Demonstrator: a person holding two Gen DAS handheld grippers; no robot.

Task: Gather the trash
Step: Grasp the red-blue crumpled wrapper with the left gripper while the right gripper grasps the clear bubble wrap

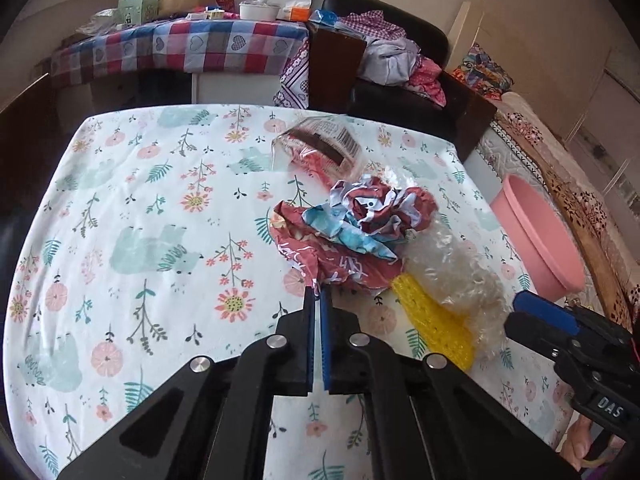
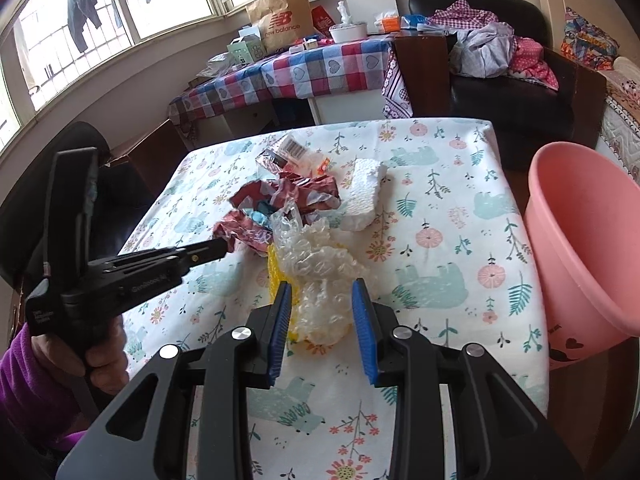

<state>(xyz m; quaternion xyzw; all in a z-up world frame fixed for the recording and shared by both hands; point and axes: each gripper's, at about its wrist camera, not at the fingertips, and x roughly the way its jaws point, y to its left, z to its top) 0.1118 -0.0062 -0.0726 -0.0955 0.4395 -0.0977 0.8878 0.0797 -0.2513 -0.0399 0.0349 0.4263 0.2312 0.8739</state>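
Note:
A pile of trash lies on the floral table: a crumpled red and blue wrapper [image 1: 352, 232], clear bubble wrap [image 1: 452, 268], a yellow mesh piece [image 1: 432, 320] and a clear barcode package [image 1: 320, 148]. A white foam block [image 2: 366, 196] shows in the right wrist view. My left gripper [image 1: 319, 294] is shut on the near edge of the red wrapper; it also shows in the right wrist view [image 2: 224, 249]. My right gripper [image 2: 322, 292] is open, its fingers either side of the bubble wrap [image 2: 320, 272].
A pink plastic basin [image 2: 592, 240] stands just off the table's right edge; it also shows in the left wrist view [image 1: 536, 236]. Behind are a checked-cloth table [image 2: 304, 68] with boxes and a paper bag, and a black armchair [image 2: 520, 92] holding clothes.

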